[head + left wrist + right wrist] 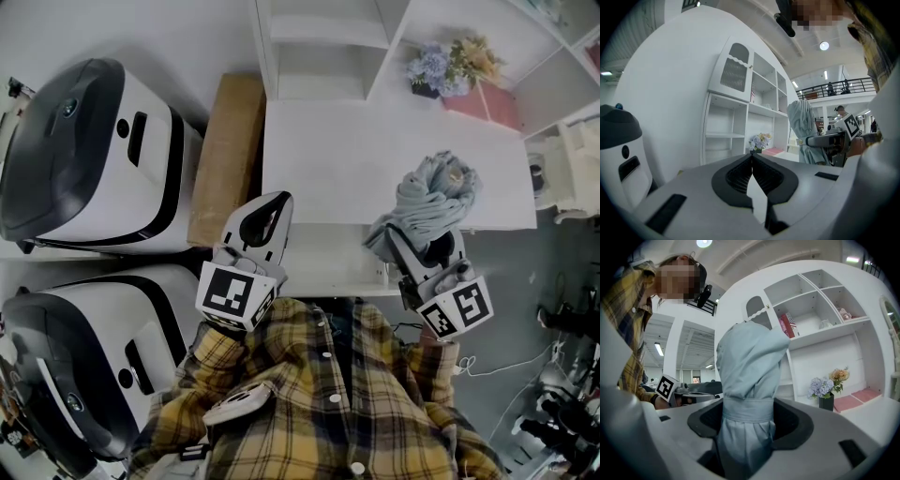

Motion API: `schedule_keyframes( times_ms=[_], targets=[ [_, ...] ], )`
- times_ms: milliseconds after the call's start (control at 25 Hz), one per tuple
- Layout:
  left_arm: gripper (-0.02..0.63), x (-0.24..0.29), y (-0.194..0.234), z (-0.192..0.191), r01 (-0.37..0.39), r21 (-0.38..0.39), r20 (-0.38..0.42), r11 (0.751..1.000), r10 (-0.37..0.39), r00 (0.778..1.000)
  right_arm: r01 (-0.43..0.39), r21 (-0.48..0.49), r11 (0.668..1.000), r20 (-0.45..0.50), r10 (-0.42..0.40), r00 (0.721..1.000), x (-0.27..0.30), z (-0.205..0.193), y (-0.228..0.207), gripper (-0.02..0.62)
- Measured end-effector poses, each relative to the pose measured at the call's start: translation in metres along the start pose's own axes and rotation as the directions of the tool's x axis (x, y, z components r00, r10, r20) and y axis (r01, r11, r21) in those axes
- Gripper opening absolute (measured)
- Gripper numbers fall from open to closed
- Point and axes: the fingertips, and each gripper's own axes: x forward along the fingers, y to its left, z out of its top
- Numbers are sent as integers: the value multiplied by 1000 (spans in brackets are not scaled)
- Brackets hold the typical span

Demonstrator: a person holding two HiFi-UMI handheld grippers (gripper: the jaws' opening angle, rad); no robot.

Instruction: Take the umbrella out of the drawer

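Pale blue-grey cloth, bunched and bound by its own strap: the folded umbrella [747, 376] stands upright between the jaws of my right gripper [749, 413]. These jaws are drawn in narrowly on it at the strap, with the dark pads pressing the fabric from both sides. Above the strap, the loose top of the umbrella flares out wider than the jaws.

In the head view the umbrella sits over the front edge of the white desk [356, 159], on my right-hand side. I cannot tell whether it touches the surface.

My left gripper [274, 206] holds nothing. Its jaws meet at the tips, leaving only a thin wedge of gap lower down. It points toward the desk's near left corner, well apart from the umbrella.

A vase of flowers [448, 67] stands at the back of the desk, by a white shelf unit [740, 112]. A wooden board [228, 150] lies just beside the desk.
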Motion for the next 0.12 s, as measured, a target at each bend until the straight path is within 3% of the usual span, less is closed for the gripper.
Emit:
schedule_keyframes(
  times_ms=[120],
  targets=[
    [20, 2, 0, -1, -1, -1, 0, 1000, 1, 1000, -3, 0, 1000, 0, 3, 1000, 1, 0, -1, 302]
  ],
)
